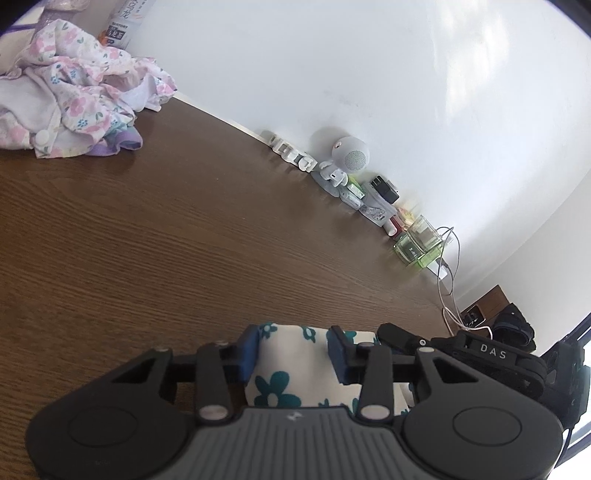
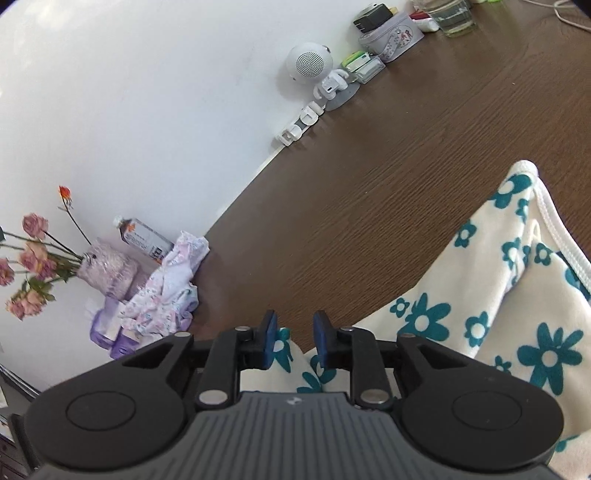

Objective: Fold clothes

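Right wrist view: we see a soft, light cream cloth with teal flowers [image 2: 480, 295] on the brown wooden desk [image 2: 369, 184]. Both hand-held grippers, right [image 2: 294, 341] and left [image 1: 295, 354], stand apart over it. We judge its corded edge [image 2: 554, 221] gives the best hold.

Clothes pile [image 1: 74, 99] perhaps beside bottle [image 1: 123, 22]

I read "DAS" in white capitals on the black plastic gripper body [image 1: 493, 352] that pokes in just right of my left gripper's blue pads. The tall white plastic bottle [image 1: 123, 22] behind the pink floral clothes pile carries printed characters on its label, too blurred for me to make out.
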`<state>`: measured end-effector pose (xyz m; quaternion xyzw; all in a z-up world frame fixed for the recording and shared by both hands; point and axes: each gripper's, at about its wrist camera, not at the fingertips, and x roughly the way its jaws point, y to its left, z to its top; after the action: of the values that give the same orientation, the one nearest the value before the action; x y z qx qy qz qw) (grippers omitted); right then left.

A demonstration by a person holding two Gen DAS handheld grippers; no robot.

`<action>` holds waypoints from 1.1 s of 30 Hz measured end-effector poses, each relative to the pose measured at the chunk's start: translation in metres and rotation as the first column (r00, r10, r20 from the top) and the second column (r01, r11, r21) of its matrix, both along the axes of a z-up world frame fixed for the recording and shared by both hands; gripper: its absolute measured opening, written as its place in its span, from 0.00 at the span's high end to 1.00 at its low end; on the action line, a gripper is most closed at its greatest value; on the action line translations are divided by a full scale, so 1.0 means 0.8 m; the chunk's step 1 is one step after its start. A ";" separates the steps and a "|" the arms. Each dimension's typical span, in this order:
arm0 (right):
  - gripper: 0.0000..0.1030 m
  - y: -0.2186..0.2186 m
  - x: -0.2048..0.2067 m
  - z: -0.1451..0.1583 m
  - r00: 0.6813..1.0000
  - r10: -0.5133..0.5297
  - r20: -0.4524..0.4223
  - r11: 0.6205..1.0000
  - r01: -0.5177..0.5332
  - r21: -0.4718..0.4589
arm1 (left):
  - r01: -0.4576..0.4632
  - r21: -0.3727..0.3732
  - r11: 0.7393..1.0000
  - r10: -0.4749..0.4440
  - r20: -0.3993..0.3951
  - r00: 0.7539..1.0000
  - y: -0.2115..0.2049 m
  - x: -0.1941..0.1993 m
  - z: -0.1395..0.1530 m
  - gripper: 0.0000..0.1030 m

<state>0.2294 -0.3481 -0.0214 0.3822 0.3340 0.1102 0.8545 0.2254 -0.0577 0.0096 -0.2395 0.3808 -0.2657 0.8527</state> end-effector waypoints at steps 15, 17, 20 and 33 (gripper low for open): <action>0.94 0.000 0.007 -0.017 0.999 0.044 -0.023 0.996 -0.042 0.072 | 0.007 -0.009 1.000 -0.007 0.000 1.000 -0.001 -0.001 -0.002 0.62; 0.95 0.000 0.005 -0.014 0.999 0.031 -0.019 0.998 -0.030 0.055 | 0.007 -0.007 1.000 -0.007 0.002 1.000 -0.002 -0.001 -0.003 0.62; 0.94 0.003 0.003 -0.008 1.000 0.022 -0.005 1.000 -0.022 -0.007 | 0.005 -0.009 1.000 -0.005 0.002 1.000 -0.003 0.000 -0.003 0.62; 0.65 0.002 -0.097 0.032 0.987 0.136 0.090 0.976 -0.117 -0.186 | 0.062 -0.087 0.994 -0.072 -0.124 0.990 0.040 -0.054 0.003 0.54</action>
<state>0.1517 -0.3463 0.0041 0.2753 0.3222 0.1531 0.8927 0.1824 -0.0255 0.0122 -0.2780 0.4306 -0.2941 0.8067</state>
